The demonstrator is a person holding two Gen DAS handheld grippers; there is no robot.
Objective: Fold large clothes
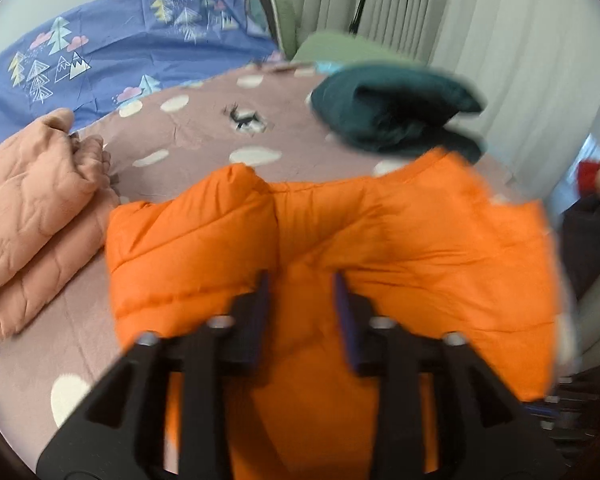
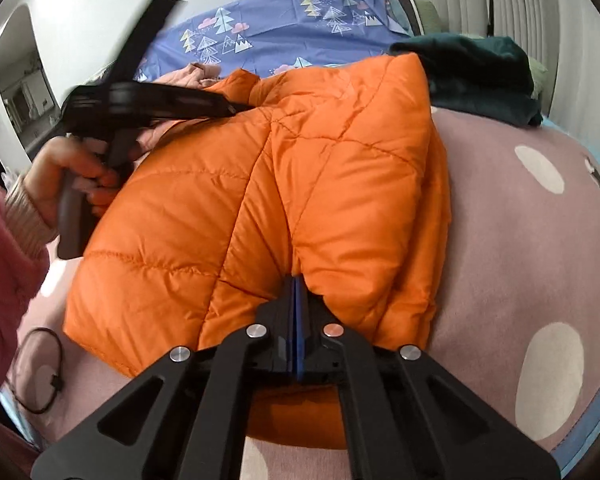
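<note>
An orange quilted puffer jacket [image 1: 380, 248] lies folded on the bed; it also fills the middle of the right wrist view [image 2: 300, 184]. My left gripper [image 1: 300, 280] is open, its jaws apart just above the jacket, holding nothing; the view is blurred. It also shows in the right wrist view [image 2: 232, 109] at the jacket's far left, held by a hand in a pink sleeve. My right gripper [image 2: 298, 280] is shut, its blue pads pressed together at the jacket's near edge in a crease; whether fabric is pinched I cannot tell.
The bed has a mauve sheet with white spots [image 2: 532, 240]. A folded pink quilted garment [image 1: 32, 216] lies at the left, a folded dark green garment [image 1: 396, 112] at the back, also seen in the right wrist view [image 2: 484, 76]. A blue tree-print cover [image 1: 112, 52] lies behind. A black cable [image 2: 40, 376] lies near left.
</note>
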